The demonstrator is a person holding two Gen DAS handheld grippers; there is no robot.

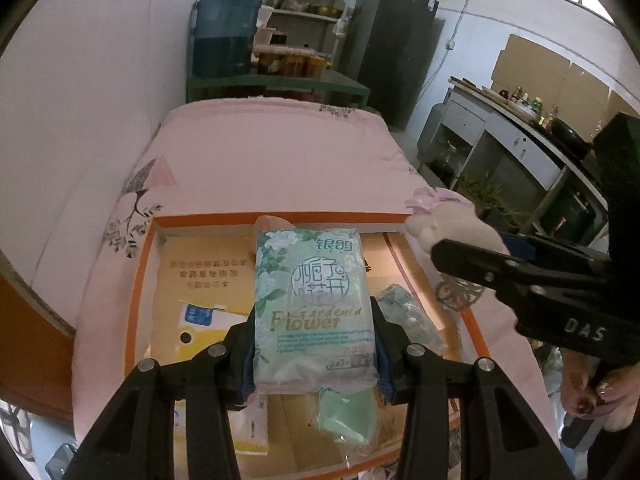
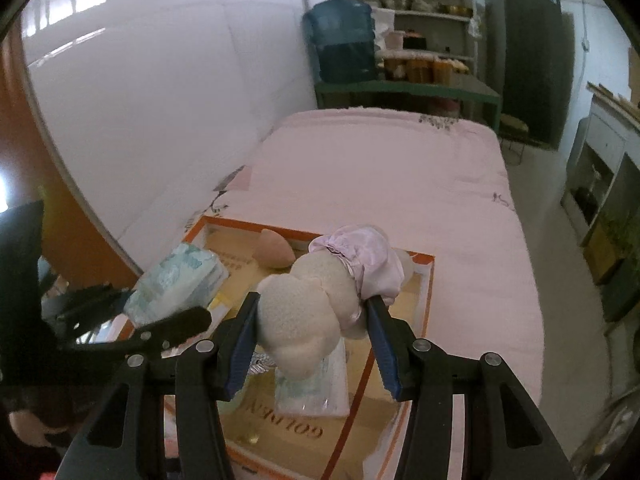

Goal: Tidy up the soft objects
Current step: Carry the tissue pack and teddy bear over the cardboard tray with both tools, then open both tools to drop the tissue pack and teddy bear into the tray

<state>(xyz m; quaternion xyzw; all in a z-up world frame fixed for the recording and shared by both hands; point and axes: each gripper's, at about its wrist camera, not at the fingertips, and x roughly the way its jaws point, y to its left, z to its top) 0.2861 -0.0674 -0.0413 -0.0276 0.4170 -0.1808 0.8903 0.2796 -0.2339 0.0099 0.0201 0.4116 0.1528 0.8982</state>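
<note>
A: What's held, and where?

B: Two soft things. The left gripper (image 1: 316, 344) has its pads clamped on the sides of a pale green plastic-wrapped tissue pack printed "Gardenia Flower" (image 1: 314, 308), held above an open cardboard box with an orange rim (image 1: 138, 280). The right gripper (image 2: 312, 340) is closed on a cream plush toy in a lilac satin dress (image 2: 312, 304), also over that box

A: What's in the box?

B: Loose packs lie on its cardboard floor. The left wrist view shows one crumpled clear-and-green pack (image 1: 404, 312) to the right of the held one and a plain green pack (image 1: 348, 416) beneath it. The right wrist view shows one tissue pack (image 2: 316, 388) lying flat directly under the toy

A: Anything only one camera catches?

B: A rounded pink soft object (image 2: 274, 252) at the box's far wall shows clearly only from the right; from the left the held pack hides nearly all of it. The left view alone shows the person's hand (image 1: 596, 392) on the right gripper's handle. Both show one pink quilted bed cover (image 1: 280, 160) under the box and one blue water jug (image 1: 224, 36) on the green bench behind
</note>
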